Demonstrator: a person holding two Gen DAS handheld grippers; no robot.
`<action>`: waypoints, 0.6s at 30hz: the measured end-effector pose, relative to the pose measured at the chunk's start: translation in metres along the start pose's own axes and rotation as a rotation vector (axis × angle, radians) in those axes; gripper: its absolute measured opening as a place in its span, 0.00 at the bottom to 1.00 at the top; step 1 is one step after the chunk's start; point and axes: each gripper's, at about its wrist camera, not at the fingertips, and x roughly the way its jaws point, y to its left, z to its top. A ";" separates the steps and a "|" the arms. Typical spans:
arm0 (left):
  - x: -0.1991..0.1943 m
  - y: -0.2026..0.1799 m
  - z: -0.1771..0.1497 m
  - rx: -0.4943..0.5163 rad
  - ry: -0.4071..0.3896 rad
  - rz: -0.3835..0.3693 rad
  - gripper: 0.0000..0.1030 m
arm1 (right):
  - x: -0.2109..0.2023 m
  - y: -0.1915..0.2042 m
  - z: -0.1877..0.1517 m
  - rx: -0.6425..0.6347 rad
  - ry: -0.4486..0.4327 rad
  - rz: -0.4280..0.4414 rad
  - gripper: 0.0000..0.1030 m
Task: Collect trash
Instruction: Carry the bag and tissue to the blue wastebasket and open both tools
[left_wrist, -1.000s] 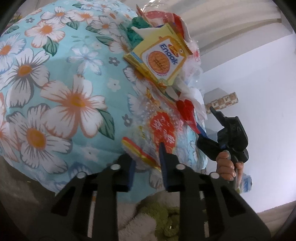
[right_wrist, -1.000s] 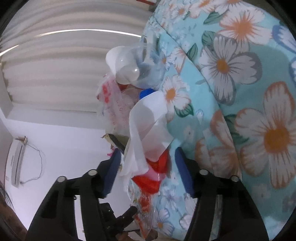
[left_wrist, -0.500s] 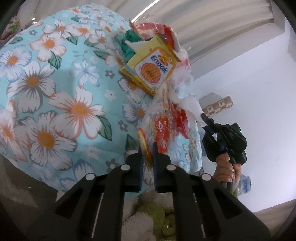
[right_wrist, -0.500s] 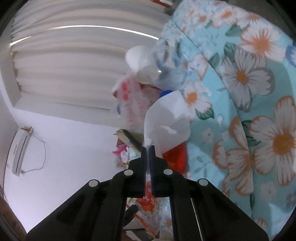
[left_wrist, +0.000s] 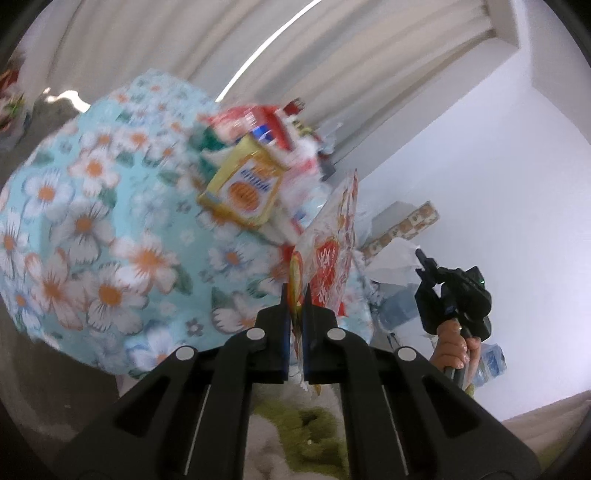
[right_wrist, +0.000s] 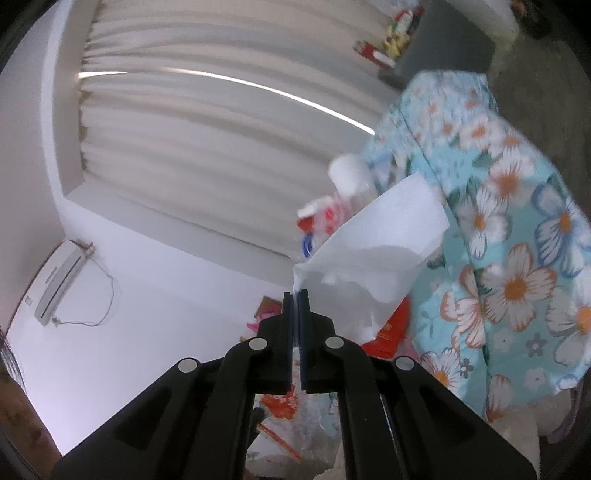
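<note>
On the left, we see the turquoise cloth printed with white and orange flowers, and on its far edge a pile of litter: a yellow snack packet with an orange disc on its label, red-and-white wrappers and scraps too blurred for us to name. Our left gripper is clenched on the lower edge of a clear plastic wrapper with red printing, which stands up from the jaws, clear of the pile. Further right in the same view, our right hand holds the right gripper against the white wall, with a white tissue trailing from its tip.

From the right wrist, the jaws are pressed together on a corner of that white paper tissue, which fans out up and to the right, off the cloth. Behind it we make out a clear plastic bottle with a white cap and more red-printed packaging lying at the cloth's edge.

We judge the task only partly done: two pieces are in hand, neither yet dropped anywhere, and no bin or bag shows. The yellow packet, the bottle and the remaining wrappers are still to be gathered.
</note>
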 end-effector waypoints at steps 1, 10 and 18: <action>-0.001 -0.007 0.001 0.021 -0.008 -0.007 0.03 | -0.009 0.004 0.001 -0.010 -0.018 0.005 0.03; 0.048 -0.079 0.029 0.187 0.055 -0.095 0.03 | -0.096 0.006 0.013 -0.025 -0.218 -0.011 0.03; 0.177 -0.190 0.051 0.368 0.280 -0.096 0.03 | -0.191 -0.031 0.034 0.038 -0.461 -0.149 0.03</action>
